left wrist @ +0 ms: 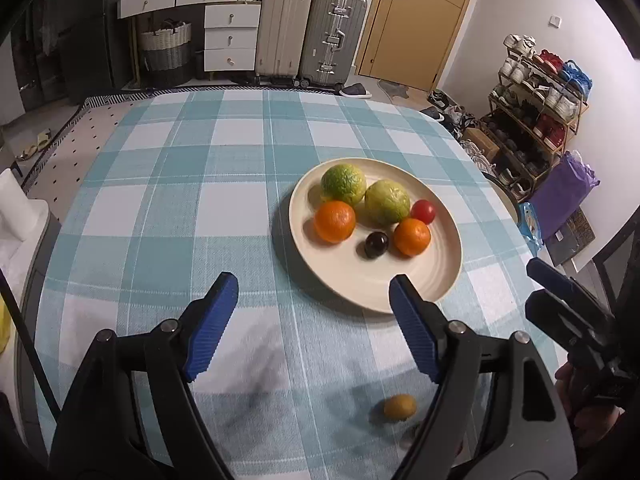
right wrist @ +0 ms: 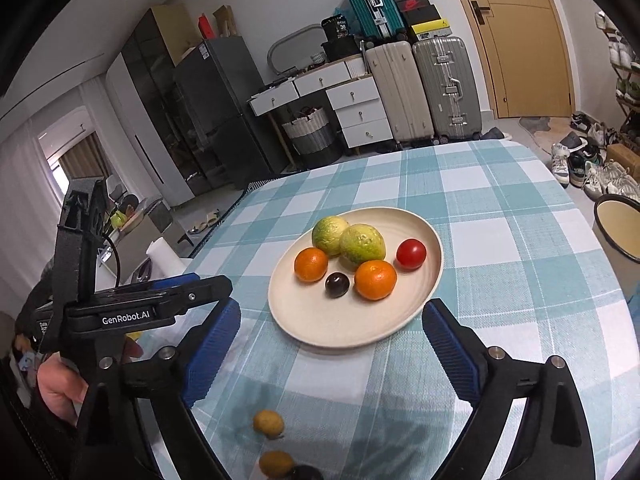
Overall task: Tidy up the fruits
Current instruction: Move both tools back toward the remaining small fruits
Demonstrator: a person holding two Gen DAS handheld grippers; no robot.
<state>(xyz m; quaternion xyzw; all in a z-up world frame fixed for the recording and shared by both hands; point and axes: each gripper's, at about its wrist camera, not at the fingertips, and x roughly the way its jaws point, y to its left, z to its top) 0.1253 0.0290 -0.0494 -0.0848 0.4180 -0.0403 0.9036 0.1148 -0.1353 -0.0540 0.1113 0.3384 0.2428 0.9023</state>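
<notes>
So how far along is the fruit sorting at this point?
Mostly done: the plate already holds two green fruits, two oranges, a red tomato and a dark plum. Nothing is in hand: the left gripper and right gripper are both open and empty. Left: two small yellowish fruits, with something dark beside them, lie on the tablecloth near the person.

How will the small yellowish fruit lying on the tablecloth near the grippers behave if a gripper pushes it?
The yellowish fruit looks rounded, so it would probably roll. The tablecloth looks woven, which may slow it. It seems small against the open right gripper, so likely light.
</notes>
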